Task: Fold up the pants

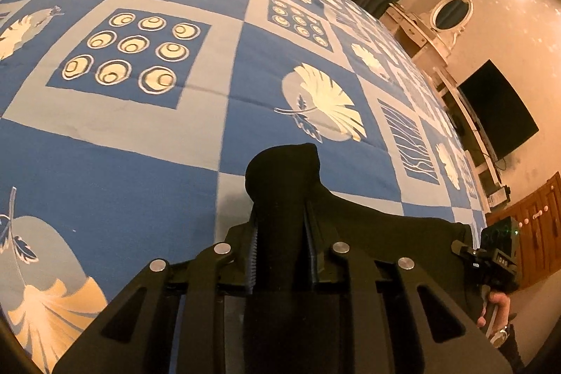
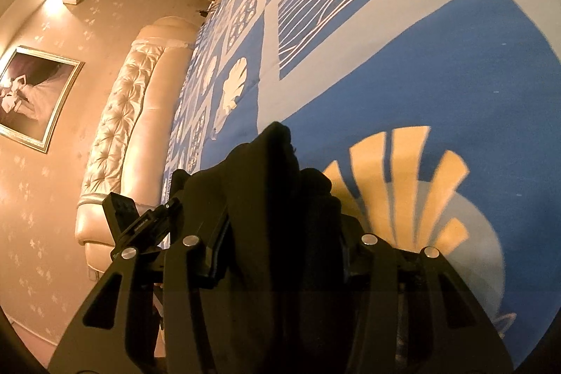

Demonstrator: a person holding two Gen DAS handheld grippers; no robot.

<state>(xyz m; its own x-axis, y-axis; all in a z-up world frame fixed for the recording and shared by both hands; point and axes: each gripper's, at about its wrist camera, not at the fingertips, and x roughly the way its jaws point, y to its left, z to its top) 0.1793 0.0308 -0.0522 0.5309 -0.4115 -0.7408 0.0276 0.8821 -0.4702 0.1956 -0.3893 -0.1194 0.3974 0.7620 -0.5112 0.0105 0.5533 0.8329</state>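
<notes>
The pants point(image 1: 368, 219) are black fabric, held up above the bed between my two grippers. My left gripper point(image 1: 280, 233) is shut on a bunched edge that sticks out past the fingers; the cloth stretches right to my right gripper point(image 1: 491, 262), seen at the far right. In the right wrist view my right gripper point(image 2: 280, 226) is shut on a thick bunch of the pants point(image 2: 270, 170), and the left gripper's body point(image 2: 140, 223) shows at the left. Most of the garment is hidden below the jaws.
The bed is covered by a blue and grey patterned bedspread point(image 1: 175, 135) point(image 2: 420, 65). A cream tufted headboard point(image 2: 119, 128) and framed picture point(image 2: 31, 97) are on one side. A dark TV point(image 1: 498, 107), white mirror dresser point(image 1: 441, 20) and wooden cabinet point(image 1: 533, 226) stand beyond the bed.
</notes>
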